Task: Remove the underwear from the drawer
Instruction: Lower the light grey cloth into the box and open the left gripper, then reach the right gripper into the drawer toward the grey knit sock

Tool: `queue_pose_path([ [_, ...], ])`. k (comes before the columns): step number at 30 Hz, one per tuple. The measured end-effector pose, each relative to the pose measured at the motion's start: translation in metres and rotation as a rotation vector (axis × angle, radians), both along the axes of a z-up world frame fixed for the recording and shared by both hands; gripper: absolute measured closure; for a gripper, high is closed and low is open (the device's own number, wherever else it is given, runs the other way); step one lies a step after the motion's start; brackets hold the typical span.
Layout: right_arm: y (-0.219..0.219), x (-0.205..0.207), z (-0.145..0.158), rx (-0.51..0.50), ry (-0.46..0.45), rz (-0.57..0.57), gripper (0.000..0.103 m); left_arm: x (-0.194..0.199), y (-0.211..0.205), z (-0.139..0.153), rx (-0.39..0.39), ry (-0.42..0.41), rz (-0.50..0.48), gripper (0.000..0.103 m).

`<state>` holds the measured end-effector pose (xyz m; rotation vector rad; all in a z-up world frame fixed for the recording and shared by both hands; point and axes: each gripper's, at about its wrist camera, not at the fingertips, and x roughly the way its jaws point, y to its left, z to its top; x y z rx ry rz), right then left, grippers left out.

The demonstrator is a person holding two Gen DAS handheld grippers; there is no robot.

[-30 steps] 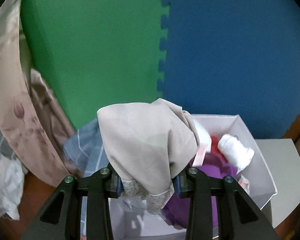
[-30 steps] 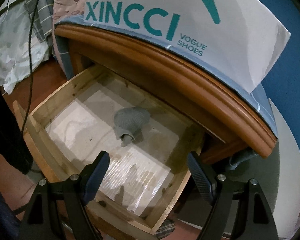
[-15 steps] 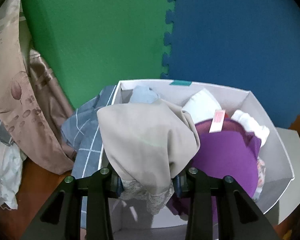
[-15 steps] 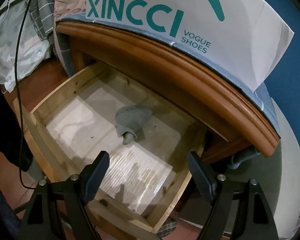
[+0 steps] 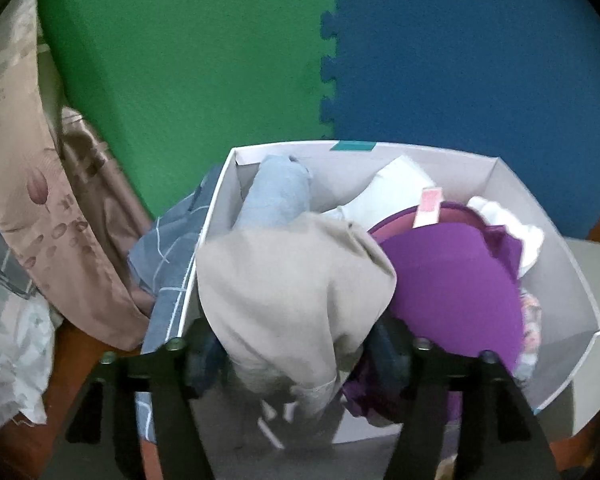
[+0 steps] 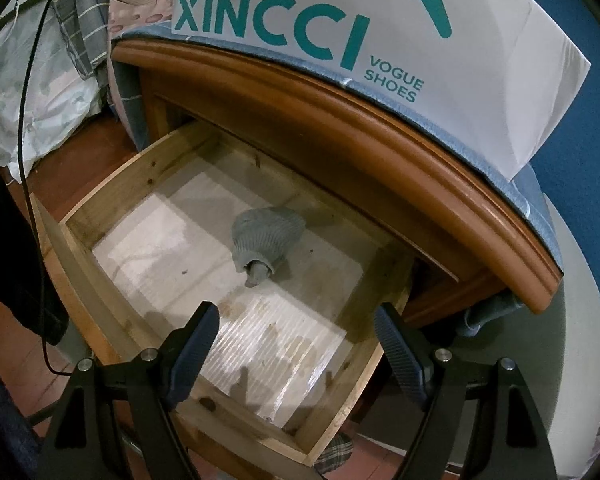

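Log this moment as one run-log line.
left gripper: shut on beige underwear, over white box | right gripper: open, above drawer | drawer: open, grey rolled garment inside

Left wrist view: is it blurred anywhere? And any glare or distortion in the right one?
Left wrist view: motion smear low down, on the beige underwear hem and the left gripper fingers; the white box rim stays sharper. Right wrist view: crisp, with sheen on the drawer liner, finger shadows near its front, and fisheye bowing the cabinet top.
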<state>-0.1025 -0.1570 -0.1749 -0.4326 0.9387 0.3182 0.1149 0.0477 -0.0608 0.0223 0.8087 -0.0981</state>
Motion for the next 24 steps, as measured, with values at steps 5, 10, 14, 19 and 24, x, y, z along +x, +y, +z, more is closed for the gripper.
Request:
queue_pose_path([
  [5,-0.001,0.001,-0.003,-0.009,0.005,-0.003,0.021,-0.025,0.021,0.027,-0.059,-0.096,0.012,0.031],
  [10,-0.001,0.002,-0.005,-0.016,0.011,-0.005,0.021,-0.081,0.063,0.067,-0.056,-0.328,0.018,0.001],
  [14,-0.001,0.002,-0.010,-0.024,0.028,-0.012,0.021,-0.124,0.101,0.074,0.038,-0.461,0.016,0.001],
  [19,-0.003,0.005,-0.013,0.018,0.063,-0.035,0.021,-0.152,0.150,0.036,0.143,-0.494,0.068,0.001],
  [24,-0.005,0.011,-0.012,0.092,0.101,-0.080,0.021,-0.144,0.191,-0.025,0.126,-0.401,0.145,0.001],
])
